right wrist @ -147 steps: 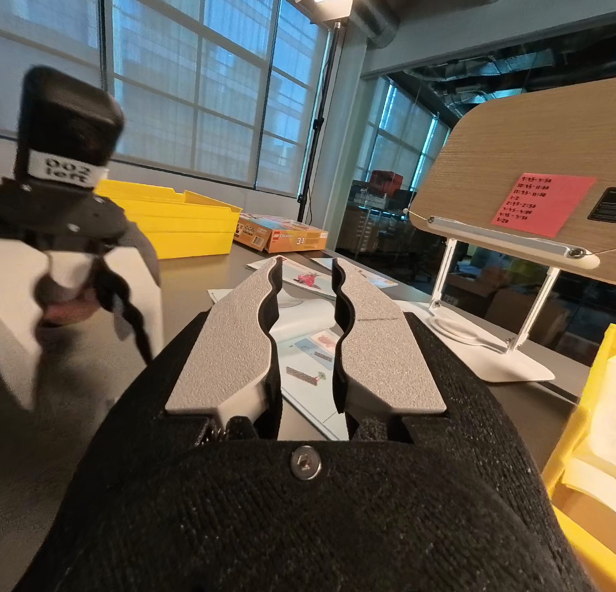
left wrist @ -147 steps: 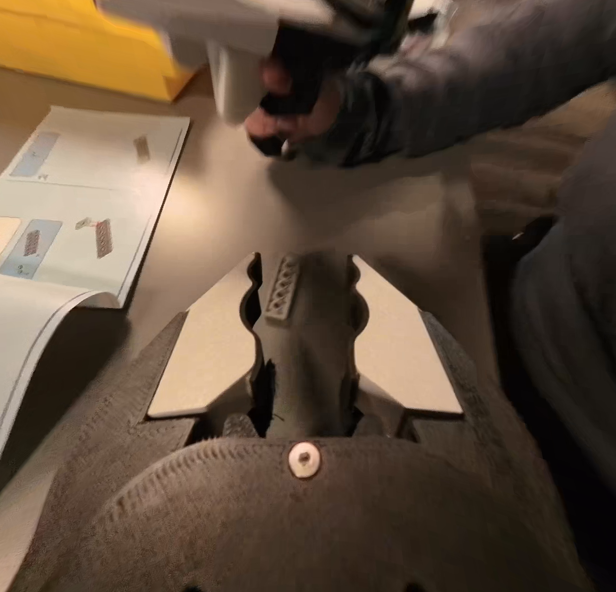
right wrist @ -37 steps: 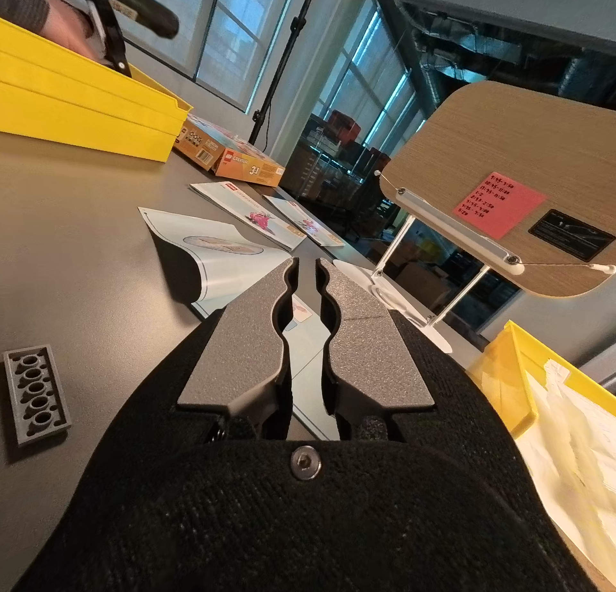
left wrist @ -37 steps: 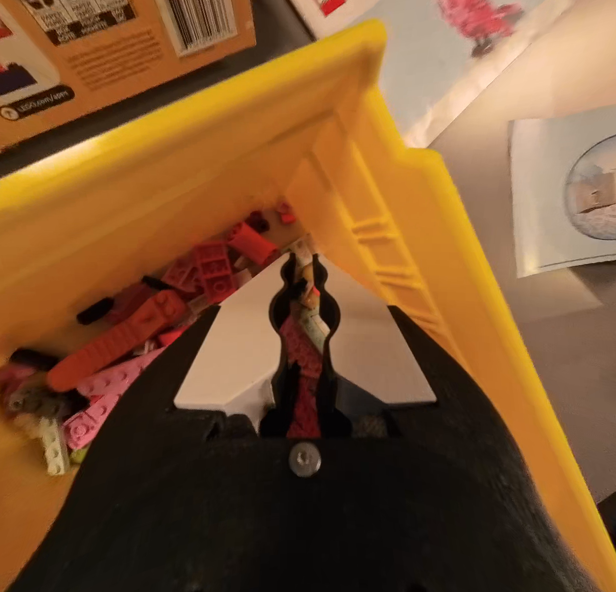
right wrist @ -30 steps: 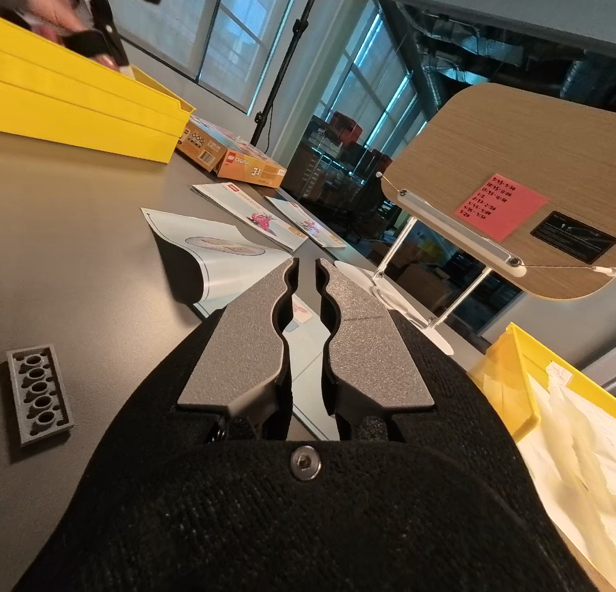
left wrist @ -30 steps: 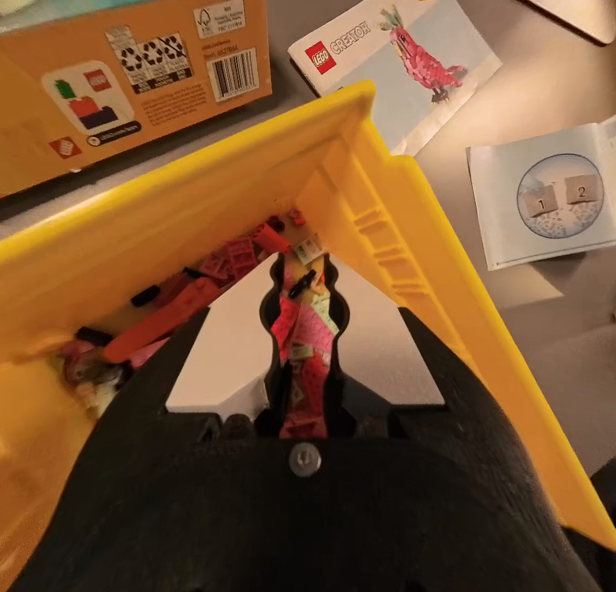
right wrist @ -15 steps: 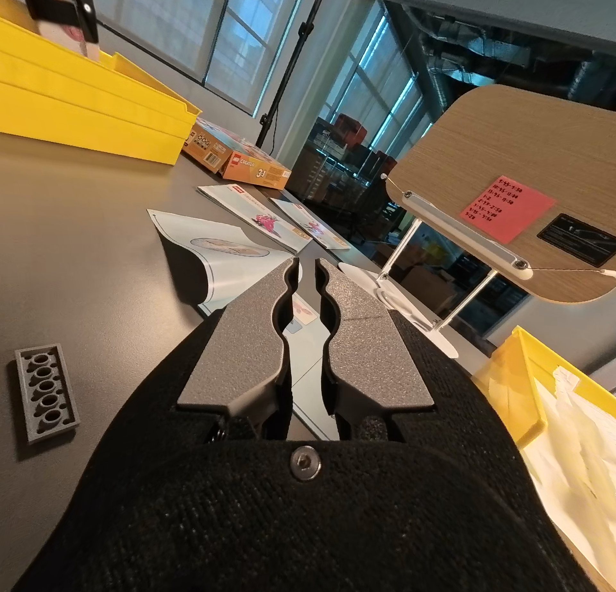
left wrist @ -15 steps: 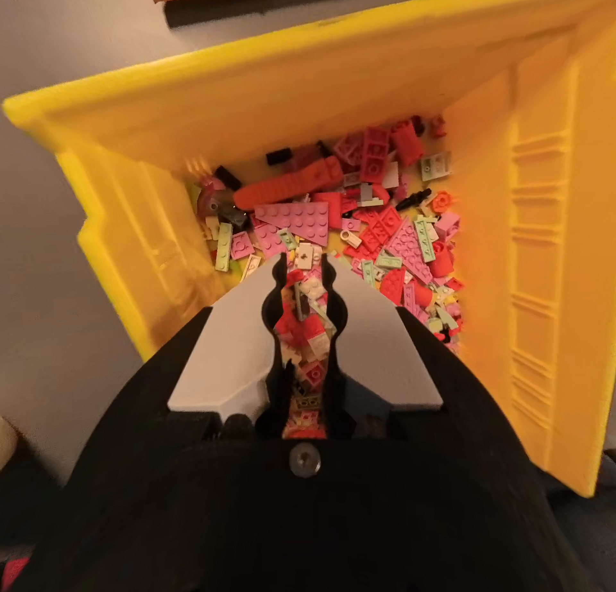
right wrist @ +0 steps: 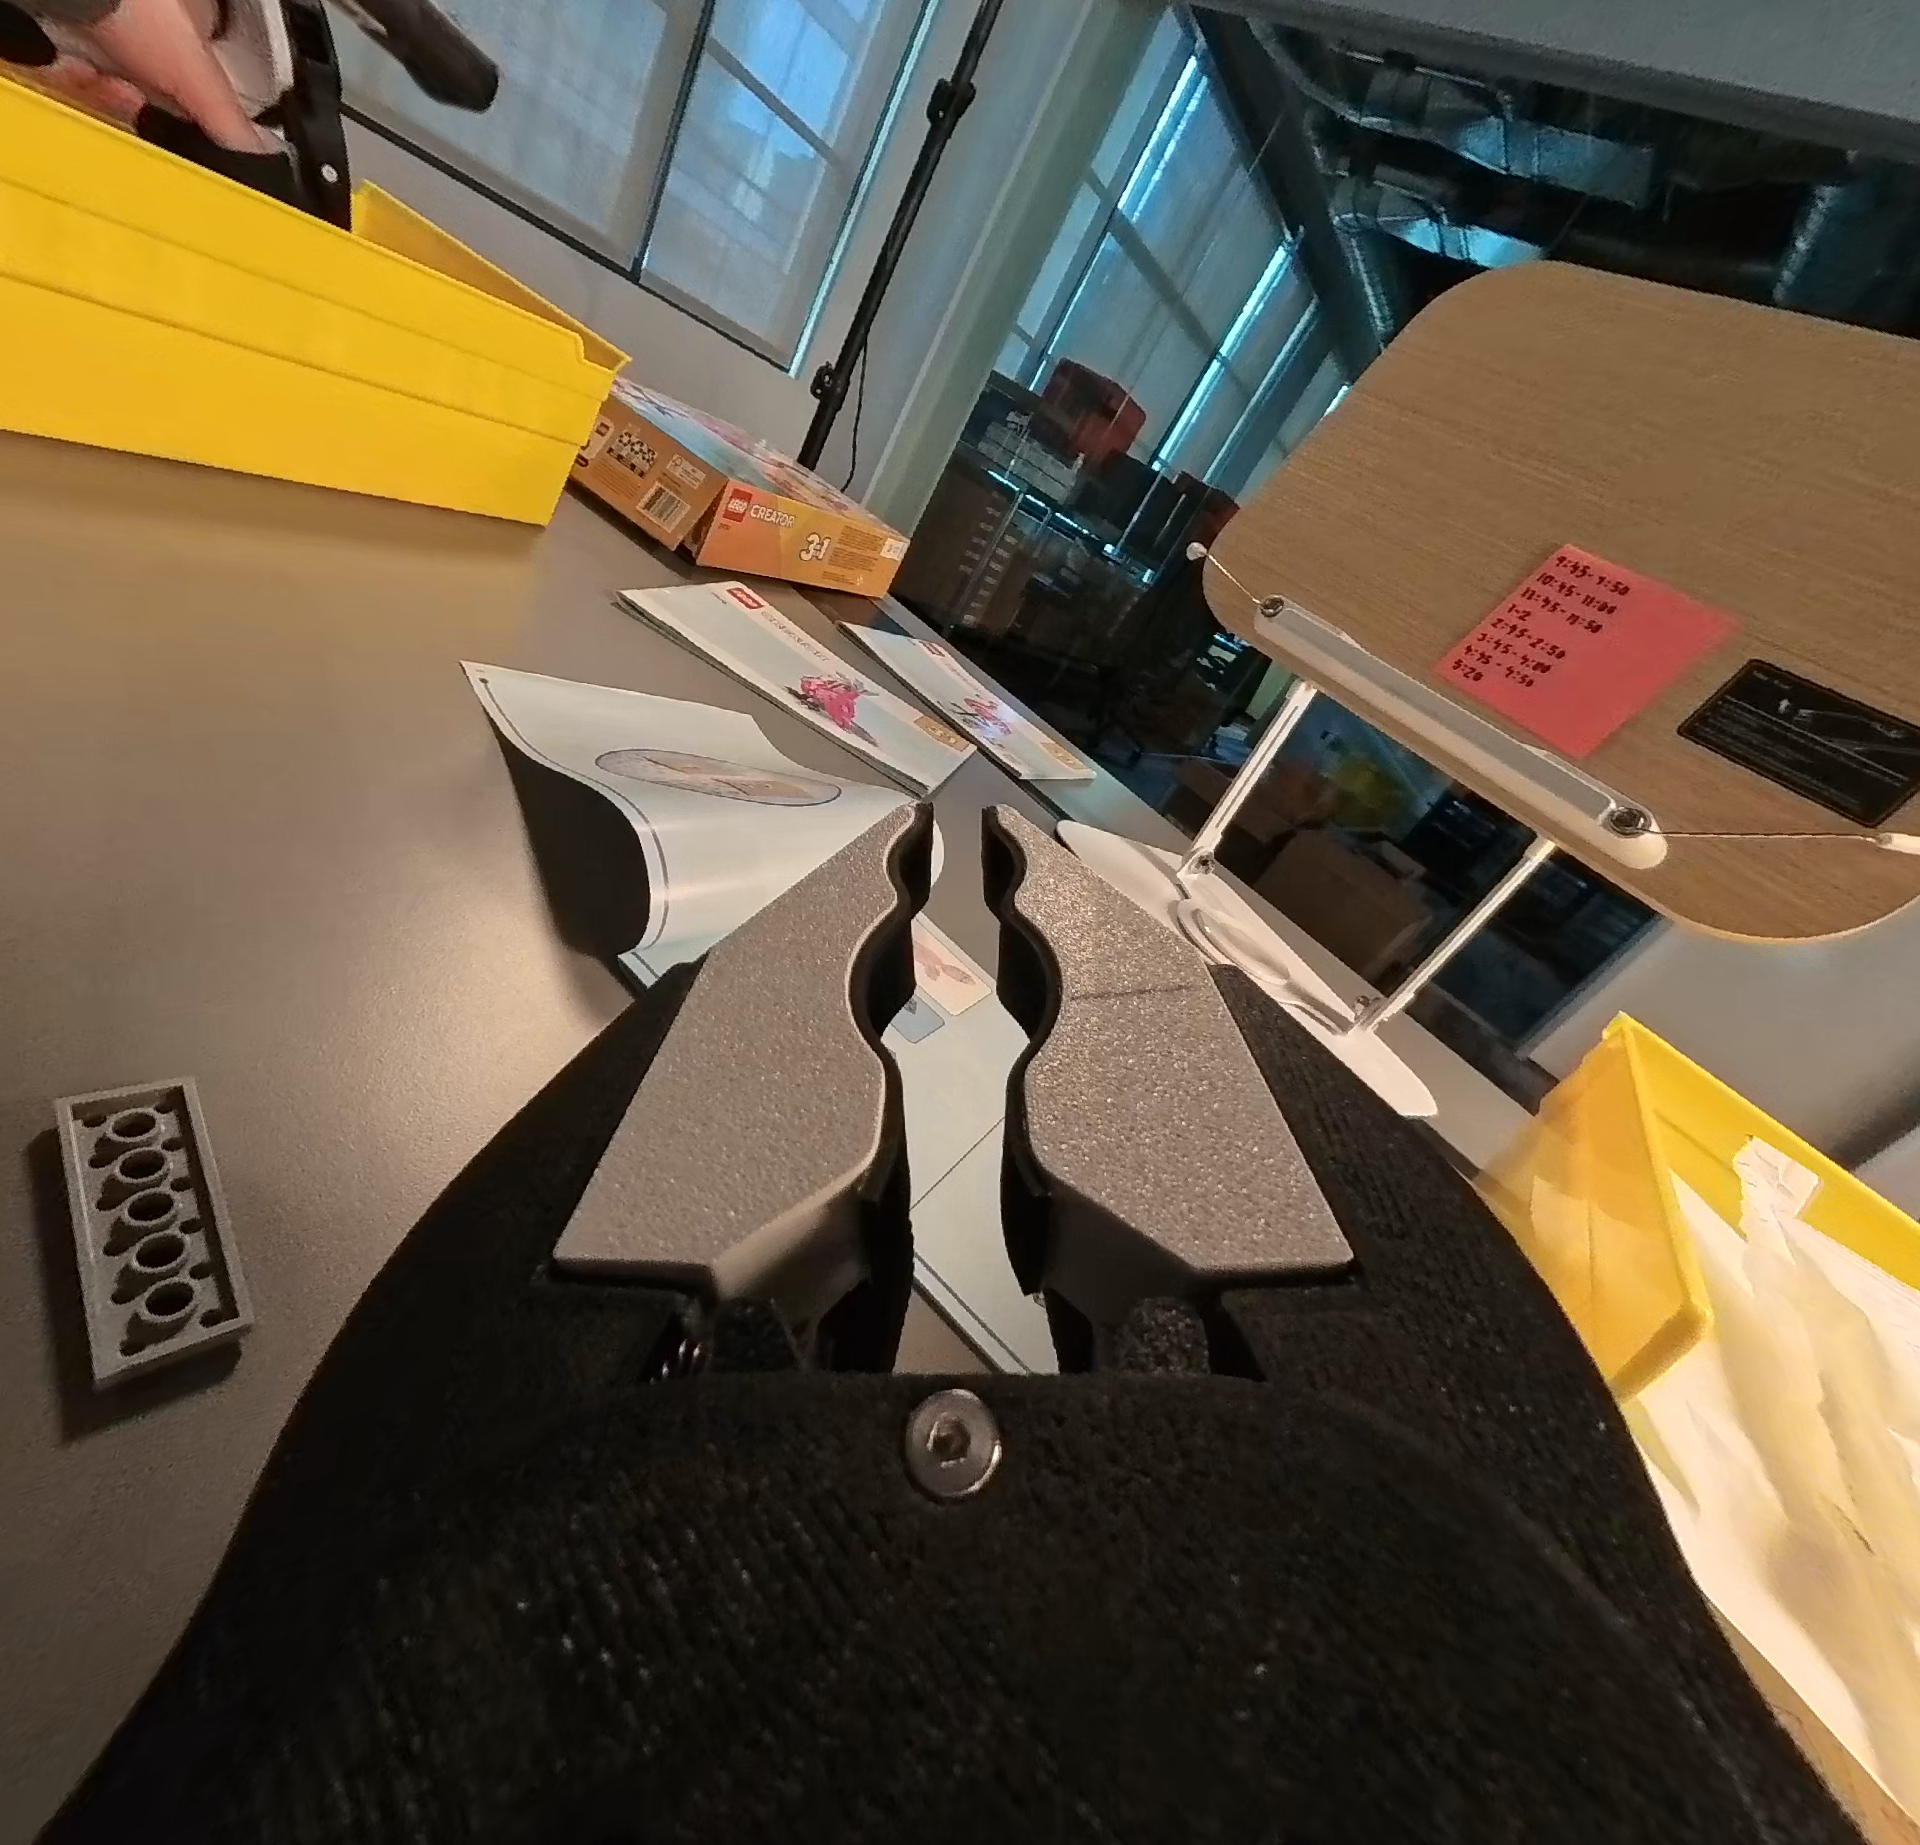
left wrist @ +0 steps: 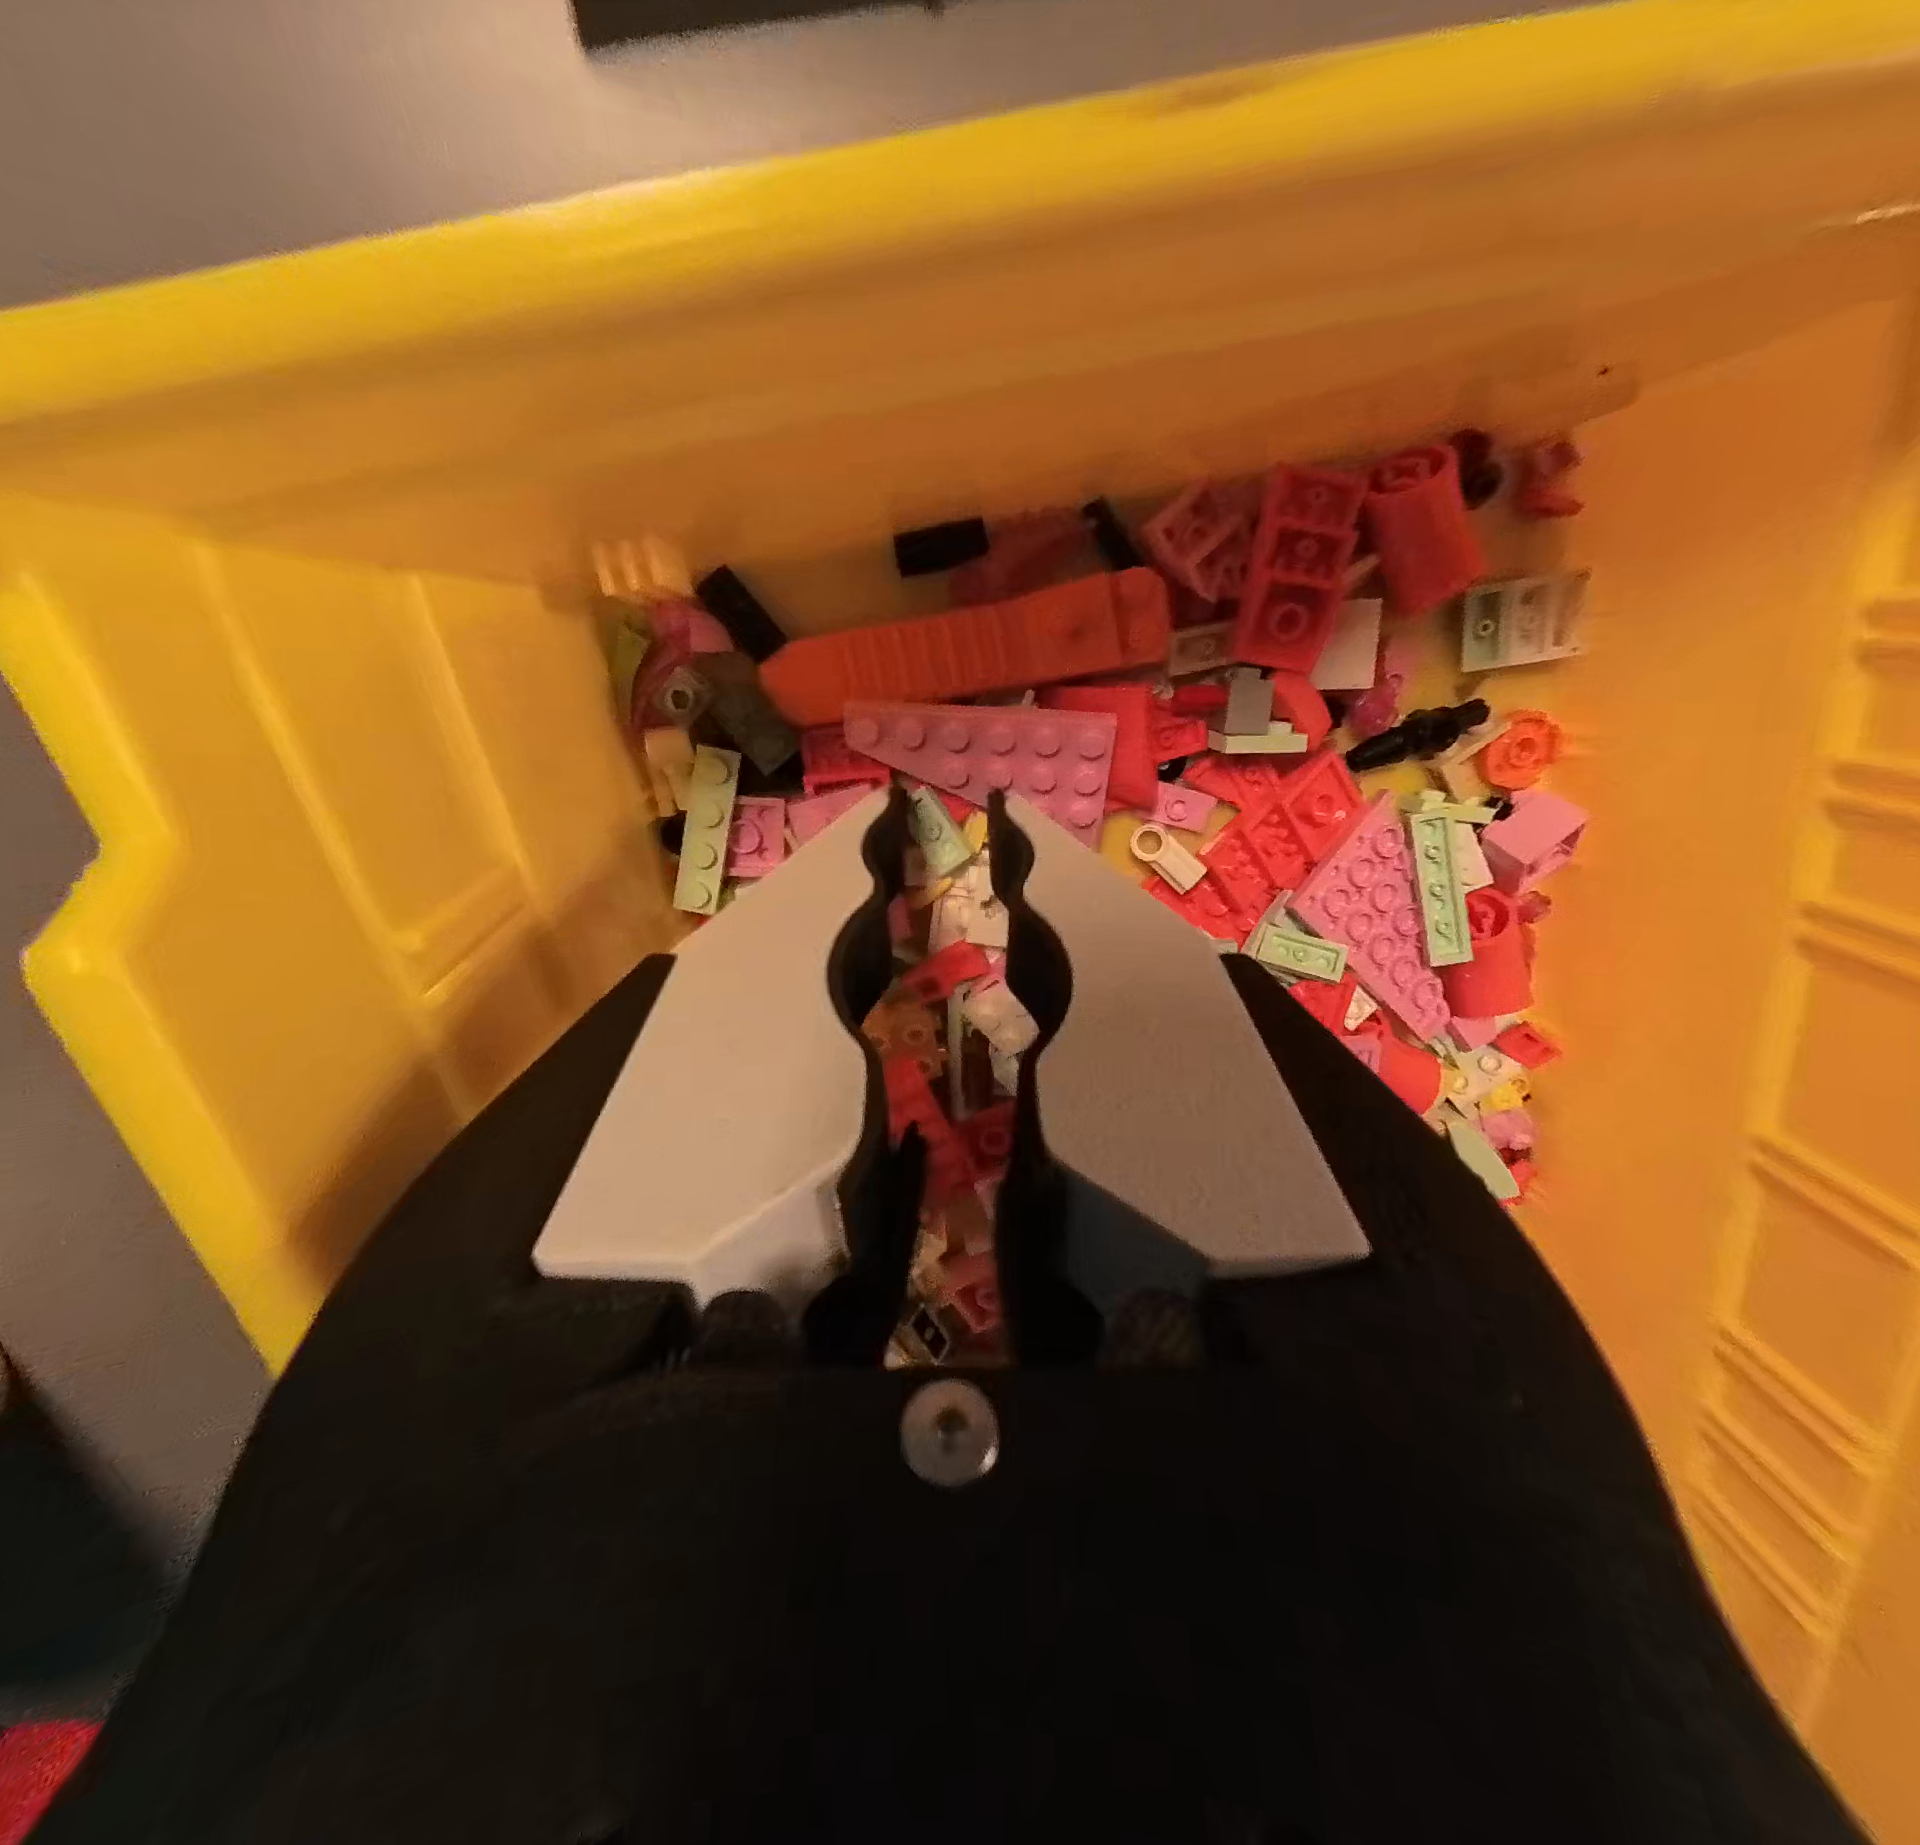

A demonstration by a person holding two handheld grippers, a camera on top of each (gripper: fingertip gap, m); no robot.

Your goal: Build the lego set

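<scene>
Left wrist view: the left gripper (left wrist: 940,808), jaws narrowly parted and holding nothing, hovers over bricks (left wrist: 1299,839) in the yellow bin (left wrist: 935,341).

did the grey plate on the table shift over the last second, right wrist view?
No. The grey plate lies in the same spot on the table, left of the open booklet, as it did then; only the camera's framing drifted slightly.

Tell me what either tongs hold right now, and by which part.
Nothing in either. The left tongs hang open over loose bricks in the yellow bin; the right tongs are open above a booklet.
</scene>
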